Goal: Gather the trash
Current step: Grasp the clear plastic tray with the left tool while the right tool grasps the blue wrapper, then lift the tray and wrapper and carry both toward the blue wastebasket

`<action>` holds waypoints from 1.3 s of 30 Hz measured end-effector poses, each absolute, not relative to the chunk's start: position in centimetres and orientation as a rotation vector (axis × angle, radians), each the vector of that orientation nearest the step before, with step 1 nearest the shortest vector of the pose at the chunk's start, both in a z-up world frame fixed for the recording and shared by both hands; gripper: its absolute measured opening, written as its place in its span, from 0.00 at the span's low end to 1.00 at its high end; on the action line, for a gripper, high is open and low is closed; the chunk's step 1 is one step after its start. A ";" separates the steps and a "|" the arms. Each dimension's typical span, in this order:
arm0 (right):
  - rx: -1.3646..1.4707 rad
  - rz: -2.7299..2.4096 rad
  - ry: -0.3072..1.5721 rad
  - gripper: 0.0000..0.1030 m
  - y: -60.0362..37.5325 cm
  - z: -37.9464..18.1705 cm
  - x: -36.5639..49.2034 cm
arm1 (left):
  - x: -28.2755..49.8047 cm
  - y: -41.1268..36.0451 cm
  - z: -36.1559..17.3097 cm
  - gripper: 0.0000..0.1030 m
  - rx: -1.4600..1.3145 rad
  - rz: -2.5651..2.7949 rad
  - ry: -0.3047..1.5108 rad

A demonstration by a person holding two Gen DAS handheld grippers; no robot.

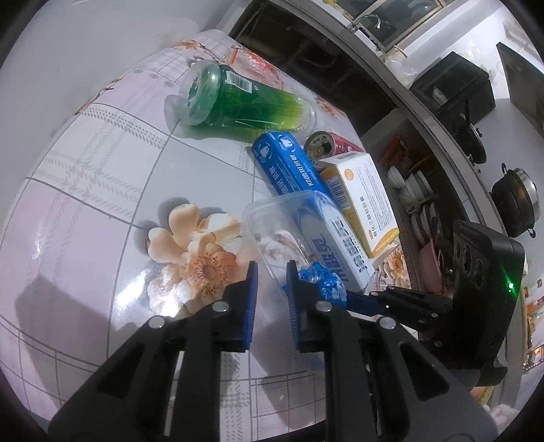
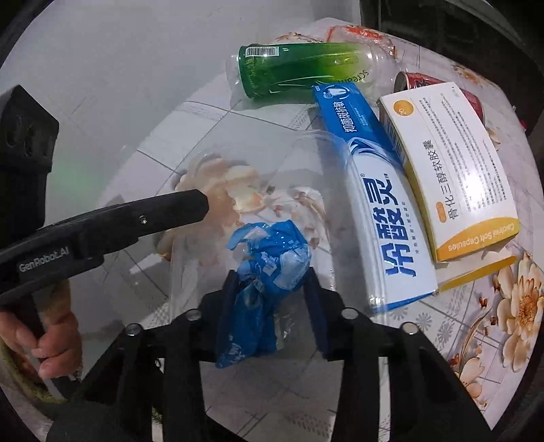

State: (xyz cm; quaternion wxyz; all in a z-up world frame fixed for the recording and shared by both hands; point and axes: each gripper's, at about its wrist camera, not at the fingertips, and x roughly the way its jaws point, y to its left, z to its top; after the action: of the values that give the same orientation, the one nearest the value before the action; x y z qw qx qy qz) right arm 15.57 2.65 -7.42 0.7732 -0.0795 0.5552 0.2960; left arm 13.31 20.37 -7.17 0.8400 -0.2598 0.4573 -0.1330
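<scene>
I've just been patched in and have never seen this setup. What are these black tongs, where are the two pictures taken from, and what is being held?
No robot arm here: a person holds hand-held tongs in each hand, each with a camera looking along its fingers.

Left view: the left tongs straddle the wall of a clear plastic container.

Right view: the right tongs have a crumpled blue wrapper between their pads.

On the floral tablecloth lie a green bottle, a blue toothpaste box, a yellow-white capsule box and a red can.

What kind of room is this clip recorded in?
Most likely a home kitchen: a sink tap by the window, a black pot on the counter, stacked bowls on a shelf beside the flowered table.
</scene>
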 end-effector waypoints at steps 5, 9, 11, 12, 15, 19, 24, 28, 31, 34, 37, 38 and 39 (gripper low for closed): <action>-0.125 0.645 1.191 0.23 2.5 -7.6 15.7 | 13.4 20.3 -7.2 0.11 -0.535 -0.276 0.962; -0.027 0.665 1.165 0.21 0.9 -6.7 14.9 | 13.5 20.5 -7.5 0.11 -0.530 -0.259 0.981; 0.014 0.666 1.141 0.21 0.0 -6.1 14.5 | 13.3 20.4 -7.4 0.11 -0.518 -0.244 0.985; 0.029 0.664 1.131 0.21 -0.4 -5.7 14.4 | 13.2 20.4 -7.3 0.18 -0.503 -0.241 0.983; 0.076 0.648 1.089 0.21 -2.0 -4.7 13.7 | 12.5 19.1 -6.3 0.46 -0.415 -0.269 0.952; 0.143 0.620 1.053 0.21 -4.3 -3.8 13.4 | 12.2 17.1 -6.7 0.45 -0.330 -0.272 0.977; 0.179 0.603 1.031 0.21 -6.2 -3.4 12.7 | 12.2 15.9 -7.3 0.16 -0.248 -0.241 1.013; 0.186 0.601 1.026 0.21 -7.1 -3.3 12.2 | 11.5 15.9 -7.1 0.11 -0.216 -0.237 1.018; 0.191 0.605 1.031 0.21 -7.5 -3.5 11.6 | 10.6 16.0 -6.8 0.08 -0.188 -0.238 1.026; 0.196 0.610 1.038 0.21 -7.5 -3.9 11.2 | 9.9 16.0 -6.6 0.08 -0.154 -0.228 1.024; 0.210 0.605 1.048 0.21 -7.9 -4.3 10.9 | 9.8 16.0 -6.7 0.08 -0.154 -0.219 1.031; 0.218 0.604 1.051 0.21 -8.1 -4.4 10.9 | 9.8 16.0 -6.8 0.08 -0.154 -0.217 1.034; 0.231 0.604 1.056 0.21 -8.2 -4.6 10.9 | 9.9 16.0 -6.9 0.08 -0.156 -0.216 1.038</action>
State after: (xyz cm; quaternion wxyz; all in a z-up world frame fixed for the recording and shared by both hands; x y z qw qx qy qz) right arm 10.87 -8.23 -4.65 0.8143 0.1084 0.4949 0.2831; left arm 9.89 16.02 -6.91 0.8598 -0.0741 0.4946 -0.1031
